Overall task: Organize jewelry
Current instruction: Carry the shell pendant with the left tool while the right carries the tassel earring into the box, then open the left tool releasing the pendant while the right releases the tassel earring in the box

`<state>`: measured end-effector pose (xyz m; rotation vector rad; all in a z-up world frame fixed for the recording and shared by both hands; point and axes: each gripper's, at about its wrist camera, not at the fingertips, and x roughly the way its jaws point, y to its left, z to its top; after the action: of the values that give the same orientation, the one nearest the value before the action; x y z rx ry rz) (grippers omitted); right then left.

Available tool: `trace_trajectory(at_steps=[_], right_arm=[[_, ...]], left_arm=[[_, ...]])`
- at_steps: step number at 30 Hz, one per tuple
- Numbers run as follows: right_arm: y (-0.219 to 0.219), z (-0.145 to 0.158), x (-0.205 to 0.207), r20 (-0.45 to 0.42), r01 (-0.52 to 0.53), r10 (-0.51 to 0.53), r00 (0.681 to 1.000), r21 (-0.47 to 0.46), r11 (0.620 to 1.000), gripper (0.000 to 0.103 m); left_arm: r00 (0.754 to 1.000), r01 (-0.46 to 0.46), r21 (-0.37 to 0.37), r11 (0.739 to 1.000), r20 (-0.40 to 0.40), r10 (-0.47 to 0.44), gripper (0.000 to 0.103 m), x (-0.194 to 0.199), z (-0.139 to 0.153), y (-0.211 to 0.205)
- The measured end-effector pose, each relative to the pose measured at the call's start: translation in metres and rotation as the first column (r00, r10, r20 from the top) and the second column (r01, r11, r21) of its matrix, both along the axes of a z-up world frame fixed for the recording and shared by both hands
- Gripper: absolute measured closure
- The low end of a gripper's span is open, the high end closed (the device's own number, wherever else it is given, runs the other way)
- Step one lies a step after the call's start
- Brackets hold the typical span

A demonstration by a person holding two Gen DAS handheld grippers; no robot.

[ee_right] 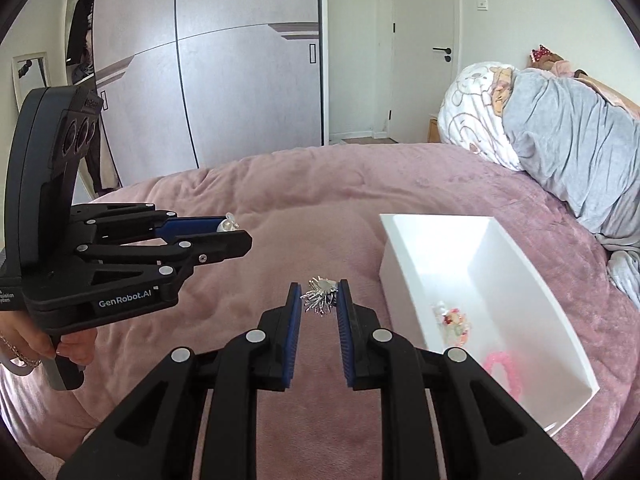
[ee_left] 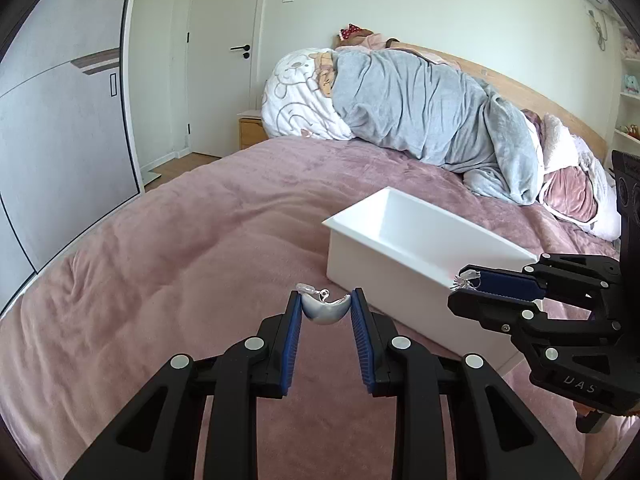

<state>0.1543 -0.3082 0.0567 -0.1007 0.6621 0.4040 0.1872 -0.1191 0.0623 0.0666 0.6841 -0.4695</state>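
**Both grippers hold jewelry above the pink bed**

The left gripper [ee_left: 326, 312] has its blue-padded fingers [ee_left: 293, 336] clamped on a smooth, silver, crescent-shaped earring [ee_left: 325, 310]. The right gripper [ee_right: 319, 300] pinches a spiky silver tassel earring [ee_right: 320, 298] between narrow fingers. Both hang over the pink plush bedspread [ee_left: 160, 264], near the white rectangular plastic box [ee_right: 480, 256], which holds a pink ring-shaped piece [ee_right: 502, 372] and what may be a small floral clip [ee_right: 454, 322].

My left gripper [ee_left: 326, 308] and right gripper [ee_right: 319, 298] hang side by side above the bed [ee_left: 180, 240], the box [ee_left: 420, 248] lying on it just right of both, the heaped bedding [ee_left: 420, 112] behind it.
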Motion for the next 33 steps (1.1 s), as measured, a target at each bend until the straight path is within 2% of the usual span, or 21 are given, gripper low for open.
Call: trace_trajectory(at_steps=[9, 16, 18, 21, 28, 33], right_arm=[[-0.076, 0.038, -0.004, 0.055, 0.123, -0.123, 0.991, 0.006, 0.992, 0.085], [-0.127, 0.037, -0.008, 0.036, 0.200, -0.201, 0.979, 0.011, 0.980, 0.085], [-0.134, 0.029, -0.006, 0.013, 0.211, -0.211, 0.977, 0.016, 0.977, 0.085], [-0.148, 0.017, 0.000, -0.026, 0.230, -0.229, 0.973, 0.020, 0.973, 0.085], [-0.163, -0.019, 0.017, -0.118, 0.256, -0.254, 0.960, 0.003, 0.967, 0.085], [-0.170, -0.043, 0.032, -0.176, 0.273, -0.271, 0.946, -0.014, 0.962, 0.085]], left_arm=[[0.997, 0.076, -0.003, 0.997, 0.030, -0.076, 0.073, 0.011, 0.041, -0.064], [0.989, 0.146, 0.009, 0.989, 0.019, -0.146, 0.073, 0.018, 0.046, -0.124], [0.988, 0.157, 0.012, 0.988, -0.003, -0.157, 0.073, 0.024, 0.041, -0.139], [0.985, 0.154, -0.002, 0.988, -0.082, -0.154, 0.073, 0.042, 0.028, -0.157], [0.980, 0.150, 0.079, 0.986, -0.144, -0.137, 0.073, 0.067, -0.009, -0.193], [0.976, 0.170, 0.161, 0.972, -0.162, -0.144, 0.073, 0.081, -0.037, -0.216]])
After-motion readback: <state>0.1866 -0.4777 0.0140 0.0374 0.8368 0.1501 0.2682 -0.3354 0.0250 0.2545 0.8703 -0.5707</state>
